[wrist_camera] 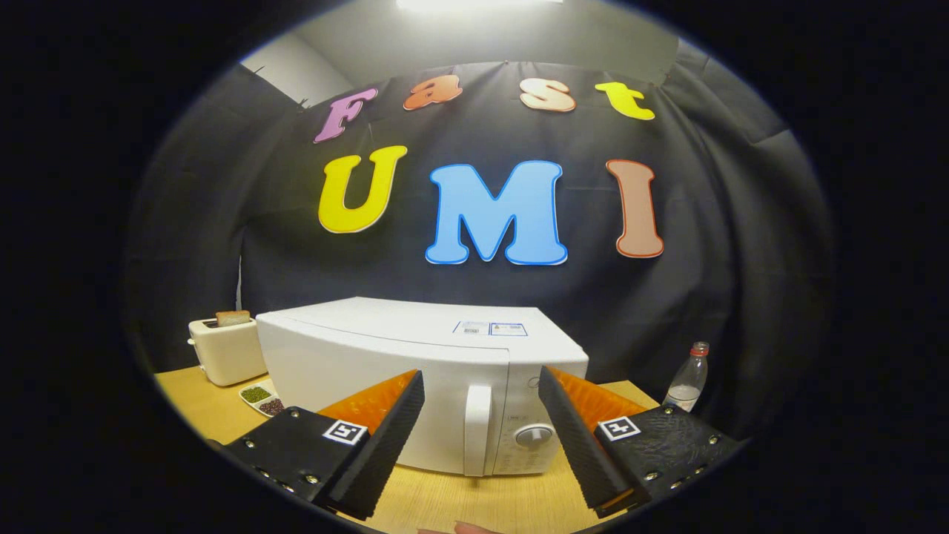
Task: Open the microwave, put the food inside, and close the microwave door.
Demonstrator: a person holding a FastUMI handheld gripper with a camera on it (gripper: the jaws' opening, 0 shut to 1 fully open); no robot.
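Gripper [482, 404] fingers spread apart, empty, facing the closed microwave [415, 371] at twelve o'clock; its handle [477, 430] lies between them.

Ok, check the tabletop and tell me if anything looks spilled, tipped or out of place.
Nothing stands out. The microwave sits square on the table with its door shut, the toaster and bottle stand upright, and the small dish holds its contents. The gripper hangs open, its fingers either side of the door handle, touching nothing.
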